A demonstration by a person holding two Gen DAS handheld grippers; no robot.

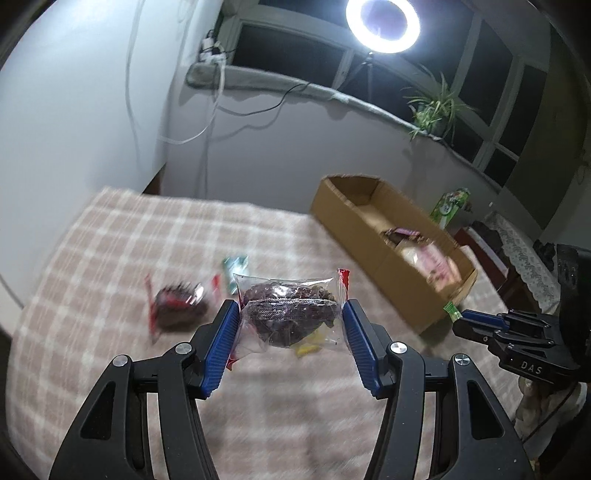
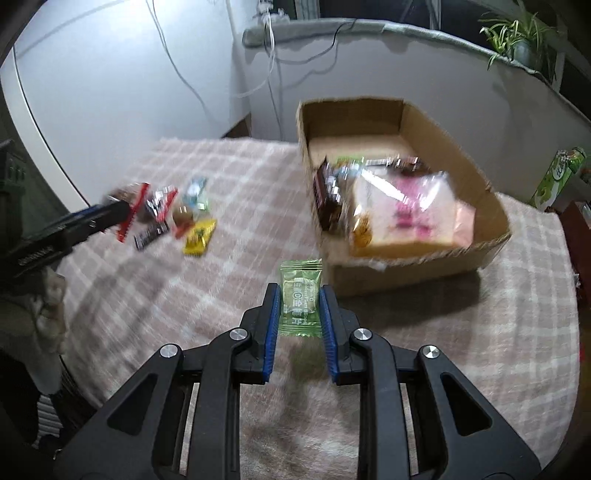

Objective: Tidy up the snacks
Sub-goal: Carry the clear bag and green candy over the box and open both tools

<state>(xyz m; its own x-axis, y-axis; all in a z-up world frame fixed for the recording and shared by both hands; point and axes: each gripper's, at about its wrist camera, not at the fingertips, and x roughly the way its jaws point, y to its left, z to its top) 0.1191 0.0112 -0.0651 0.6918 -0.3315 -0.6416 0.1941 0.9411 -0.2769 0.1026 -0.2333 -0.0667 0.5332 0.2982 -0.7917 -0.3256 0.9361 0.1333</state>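
Note:
My left gripper (image 1: 290, 314) is shut on a clear packet with a dark brown snack (image 1: 288, 314) and holds it above the plaid blanket (image 1: 110, 240). My right gripper (image 2: 297, 295) is shut on a small green sachet (image 2: 300, 299) and holds it just in front of the cardboard box (image 2: 406, 266). The box (image 1: 354, 229) holds a pink-printed bag (image 2: 406, 206) and dark wrapped bars (image 2: 327, 195). Several loose snacks (image 2: 173, 218) lie on the blanket to the left, among them a yellow packet (image 2: 199, 236). A dark red-edged packet (image 1: 177, 306) lies beyond my left gripper.
The right gripper shows at the right edge of the left wrist view (image 1: 517, 332). A green carton (image 2: 557, 177) stands beside the box. A window sill with a potted plant (image 1: 432, 110) and a ring light (image 1: 382, 24) are behind. Cables hang on the white wall.

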